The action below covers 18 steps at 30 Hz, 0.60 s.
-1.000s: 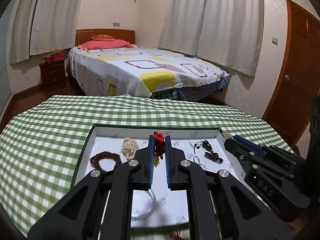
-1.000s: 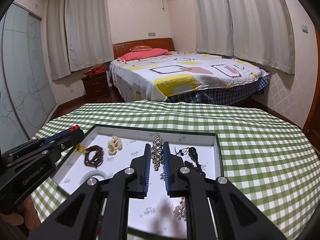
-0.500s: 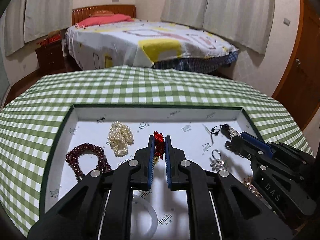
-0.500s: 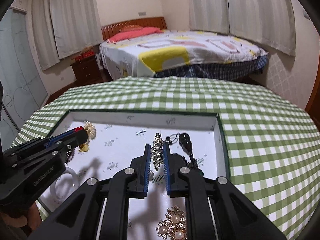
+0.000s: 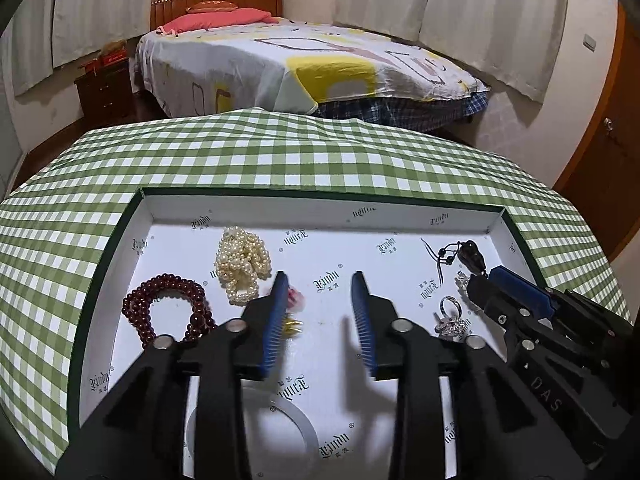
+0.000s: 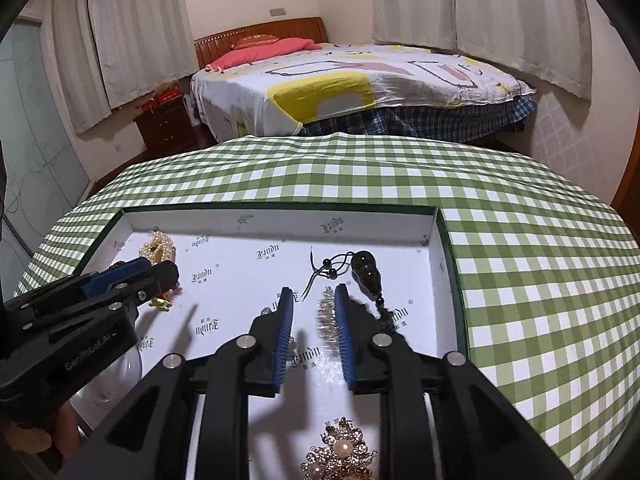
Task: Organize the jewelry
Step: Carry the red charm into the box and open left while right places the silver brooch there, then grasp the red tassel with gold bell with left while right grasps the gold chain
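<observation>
On the round table under a green-and-white checked cloth (image 5: 280,152) sits a shallow white-lined tray (image 5: 320,216) with a dark green rim, holding all the jewelry. Largest inside: clear bangle (image 5: 256,432) at near edge, partly behind the left gripper (image 5: 318,316); dark red bead bracelet (image 5: 168,308) at left, coiled flat; pearl strand (image 5: 242,266) bunched just beyond it; black bead pendant on cord (image 6: 366,270) near right wall; gold-and-pearl brooch (image 6: 340,458) at near edge in right wrist view; silver ring (image 5: 450,314) right of centre; small red-and-gold charm (image 5: 294,312) beside the left gripper's left pad, blurred, looks loose of the grip, resting on or just above tray floor; sparkly silver piece (image 6: 327,318) between the right gripper (image 6: 311,332) pads, close against the right pad, blurred, cannot tell if pad still presses it. Left gripper jaws opening, moderately wide, nothing pinched. Right gripper jaws opening, still narrow, silver piece in the gap. Both grippers angle down over tray centre, well apart from each other. A bare hand (image 6: 36,440) grips the left tool handle at lower left
</observation>
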{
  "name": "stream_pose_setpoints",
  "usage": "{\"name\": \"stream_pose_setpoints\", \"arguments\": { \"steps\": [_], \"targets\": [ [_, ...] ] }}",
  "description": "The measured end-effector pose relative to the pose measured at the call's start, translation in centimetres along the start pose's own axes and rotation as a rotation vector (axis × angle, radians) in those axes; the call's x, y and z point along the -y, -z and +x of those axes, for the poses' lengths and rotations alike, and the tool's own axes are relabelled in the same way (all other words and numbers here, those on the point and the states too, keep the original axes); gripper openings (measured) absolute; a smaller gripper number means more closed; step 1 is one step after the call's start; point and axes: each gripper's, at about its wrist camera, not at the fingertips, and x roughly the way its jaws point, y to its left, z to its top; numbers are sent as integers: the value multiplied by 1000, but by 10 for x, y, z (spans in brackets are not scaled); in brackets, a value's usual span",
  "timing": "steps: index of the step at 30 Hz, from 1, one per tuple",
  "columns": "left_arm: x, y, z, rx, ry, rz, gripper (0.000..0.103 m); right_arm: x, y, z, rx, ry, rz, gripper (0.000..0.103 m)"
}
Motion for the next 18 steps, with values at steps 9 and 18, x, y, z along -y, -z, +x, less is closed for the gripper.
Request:
{"name": "stream_pose_setpoints", "arguments": {
  "steps": [9,18],
  "targets": [
    [-3,8,-21,79,-3,-3,44,3,3,-19,69,8,-8,24],
    [-13,29,-73,191,-18,-41,53,13,22,-70,164,34,26,30]
  ]
}}
